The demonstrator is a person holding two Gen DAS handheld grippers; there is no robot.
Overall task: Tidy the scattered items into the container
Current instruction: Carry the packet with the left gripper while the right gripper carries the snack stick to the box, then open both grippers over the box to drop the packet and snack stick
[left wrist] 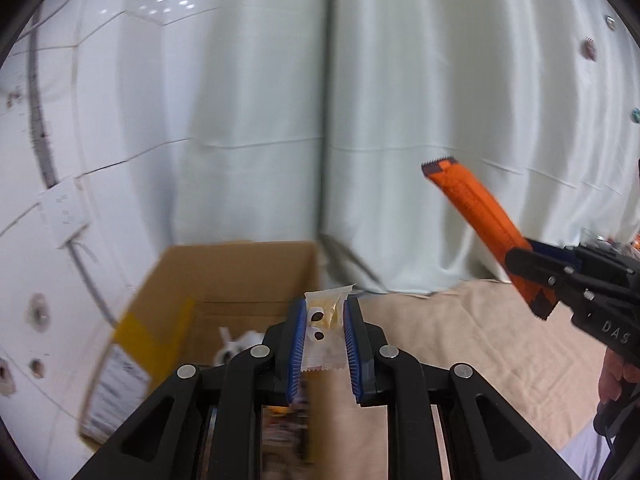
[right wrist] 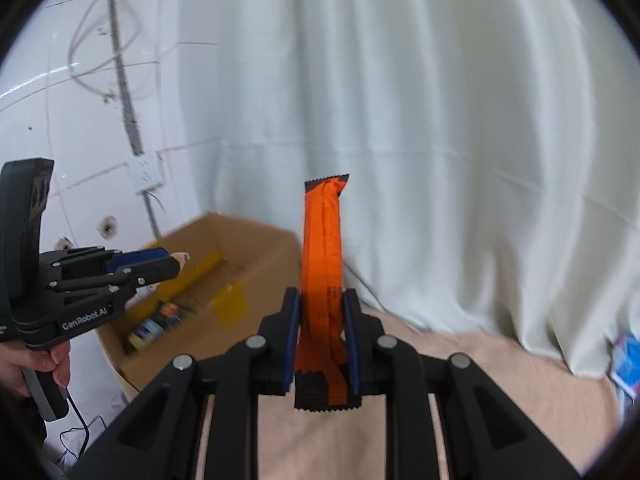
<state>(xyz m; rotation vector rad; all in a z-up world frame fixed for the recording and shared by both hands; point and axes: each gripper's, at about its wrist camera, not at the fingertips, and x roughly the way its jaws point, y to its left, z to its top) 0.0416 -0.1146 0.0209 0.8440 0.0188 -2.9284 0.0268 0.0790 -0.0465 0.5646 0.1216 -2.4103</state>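
Left wrist view: both packets carried toward the brown cardboard box (left wrist: 224, 276).
Left hand-held gripper (left wrist: 324, 344) clamps a small clear snack sachet (left wrist: 325, 320); right hand-held gripper (right wrist: 322, 340) clamps a long orange wrapper bar (right wrist: 322, 248). Box at ten o'clock; next, probably release above it.

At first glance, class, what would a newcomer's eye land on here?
The bright orange snack bar, standing upright in the right tool against the pale curtain. Next, the small clear packet clamped in the left tool, just right of the open cardboard box.
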